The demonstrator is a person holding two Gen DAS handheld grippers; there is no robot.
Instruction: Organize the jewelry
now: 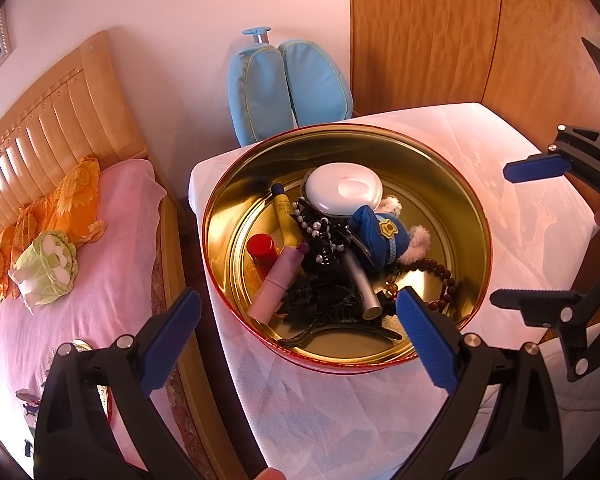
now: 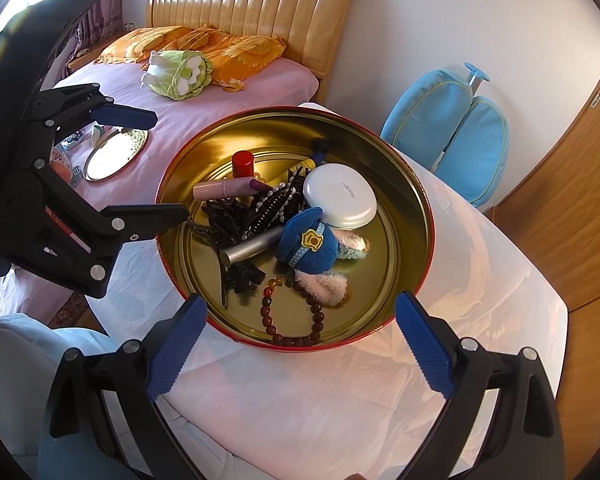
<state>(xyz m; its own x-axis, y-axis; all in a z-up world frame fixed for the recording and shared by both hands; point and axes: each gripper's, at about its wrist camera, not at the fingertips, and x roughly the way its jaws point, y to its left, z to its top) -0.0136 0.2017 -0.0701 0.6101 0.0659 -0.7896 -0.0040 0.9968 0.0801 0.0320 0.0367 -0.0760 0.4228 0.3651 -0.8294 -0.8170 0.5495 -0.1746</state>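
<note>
Both grippers, left gripper [image 1: 298, 330] and right gripper [image 2: 300, 334], hang wide open and empty; bead bracelet [image 2: 296, 314] lies in the tin [image 2: 424, 216] just ahead of the right one, nearer to it.

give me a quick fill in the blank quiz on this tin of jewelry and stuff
1. The round tin has a ____ coloured inside.
2. The plush toy in the tin wears a ____ police cap.
3. The brown bead bracelet lies nearest the ____ gripper.
4. Both grippers, including the left gripper, have their jaws ____.

Missing words: gold; blue; right; open
</note>
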